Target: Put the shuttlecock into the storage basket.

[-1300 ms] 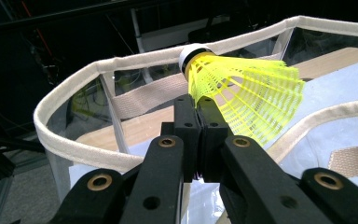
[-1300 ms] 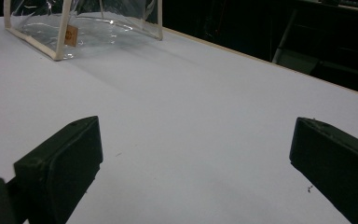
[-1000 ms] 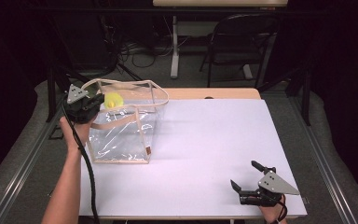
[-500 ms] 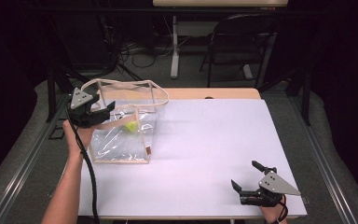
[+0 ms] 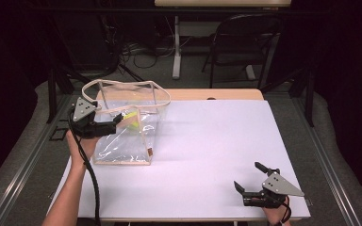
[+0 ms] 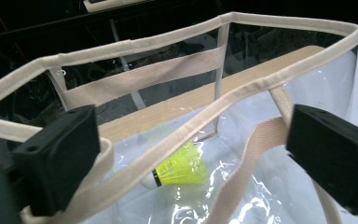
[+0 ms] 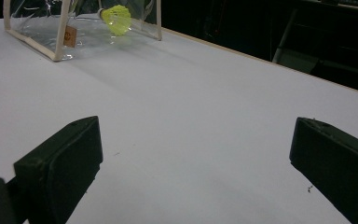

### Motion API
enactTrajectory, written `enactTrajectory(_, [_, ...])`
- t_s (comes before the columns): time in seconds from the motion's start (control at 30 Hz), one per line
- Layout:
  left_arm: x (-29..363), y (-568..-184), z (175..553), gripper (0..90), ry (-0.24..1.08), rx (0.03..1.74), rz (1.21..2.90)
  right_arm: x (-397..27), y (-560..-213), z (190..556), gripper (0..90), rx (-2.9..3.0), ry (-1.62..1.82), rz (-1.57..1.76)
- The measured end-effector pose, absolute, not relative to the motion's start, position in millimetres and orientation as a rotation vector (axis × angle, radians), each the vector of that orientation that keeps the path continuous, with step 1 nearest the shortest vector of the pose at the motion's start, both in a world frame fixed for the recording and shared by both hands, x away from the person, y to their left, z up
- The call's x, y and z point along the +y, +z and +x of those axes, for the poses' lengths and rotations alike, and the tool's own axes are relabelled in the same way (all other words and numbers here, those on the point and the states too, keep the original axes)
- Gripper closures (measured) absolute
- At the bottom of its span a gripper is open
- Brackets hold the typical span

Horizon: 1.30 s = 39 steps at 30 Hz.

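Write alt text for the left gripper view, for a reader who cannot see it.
A yellow shuttlecock lies inside a clear plastic tote bag trimmed with cream fabric straps, seen from just above its open rim. The left gripper has its two black jaws wide apart, one at each lower corner, with nothing pressed between them. Behind the bag are a wooden table edge and a dark room.

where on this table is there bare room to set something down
The widest bare stretch of the white table lies between the clear bag and the right gripper, running to the far edge. It is crowded at the left, where the left gripper meets the bag.
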<state>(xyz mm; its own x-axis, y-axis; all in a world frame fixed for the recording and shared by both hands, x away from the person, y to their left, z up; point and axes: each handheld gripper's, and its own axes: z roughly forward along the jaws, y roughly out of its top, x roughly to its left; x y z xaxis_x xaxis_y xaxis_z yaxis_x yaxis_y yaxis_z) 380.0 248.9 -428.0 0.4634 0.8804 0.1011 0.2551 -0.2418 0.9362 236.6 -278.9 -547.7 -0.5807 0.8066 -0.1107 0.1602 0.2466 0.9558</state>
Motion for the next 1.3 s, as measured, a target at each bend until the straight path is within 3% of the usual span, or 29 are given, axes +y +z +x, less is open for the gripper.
enactTrajectory(0.63, [231.2,-444.2,344.7,0.0,0.846,0.858,1.741,-276.1,-546.4,236.3,2.0,1.916,1.361,0.862])
enactTrajectory(1.3, [237.8,-479.5,311.5,0.0,0.839,0.806,1.734,-275.0,-546.4,236.3,2.0,1.919,1.358,0.858])
